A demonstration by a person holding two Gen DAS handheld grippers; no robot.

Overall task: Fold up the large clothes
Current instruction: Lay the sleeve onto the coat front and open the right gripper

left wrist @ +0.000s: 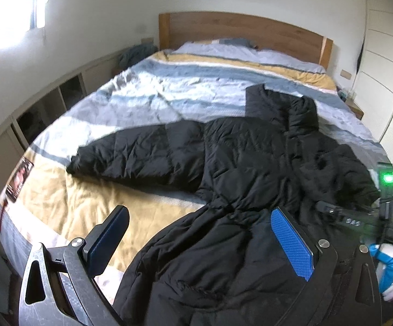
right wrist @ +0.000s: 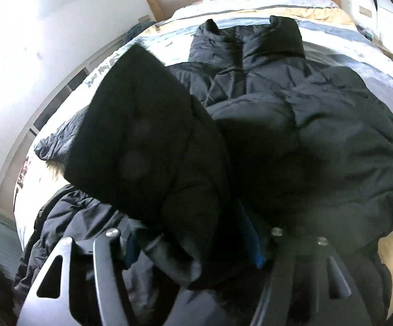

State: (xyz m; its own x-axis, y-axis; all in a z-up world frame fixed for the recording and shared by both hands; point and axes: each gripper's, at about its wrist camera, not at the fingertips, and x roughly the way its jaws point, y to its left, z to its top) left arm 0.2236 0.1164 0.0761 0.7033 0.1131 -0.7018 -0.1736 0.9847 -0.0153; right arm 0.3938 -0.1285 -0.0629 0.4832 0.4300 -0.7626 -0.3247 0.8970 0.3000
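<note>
Garment: a large black quilted puffer coat (left wrist: 250, 157) lies spread across the near half of the bed, collar toward the headboard, hem spilling over the near edge.
Sleeve on the left: it (left wrist: 131, 157) stretches out flat across the cover, its cuff pointing toward the window side.
Sleeve on the right: in the right wrist view a black padded sleeve cuff (right wrist: 142, 141) is lifted above the coat body, close to the lens and blurred.
Left gripper (left wrist: 207, 239): its blue-padded fingers (left wrist: 291, 244) stand wide apart above the lower part of the coat, holding nothing.
Right gripper (right wrist: 193, 244): clamped on the raised sleeve fabric, which fills the space between its fingers; a sliver of blue pad (right wrist: 250, 241) shows beside the cloth.
Bed: a striped cover in blue, grey, white and mustard bands (left wrist: 169, 87) lies under the coat, with a wooden headboard (left wrist: 237, 30) behind.
Surroundings: white wardrobe doors (left wrist: 386, 68) stand to the right; a low open-shelved unit (left wrist: 47, 106) runs below the bright window.
</note>
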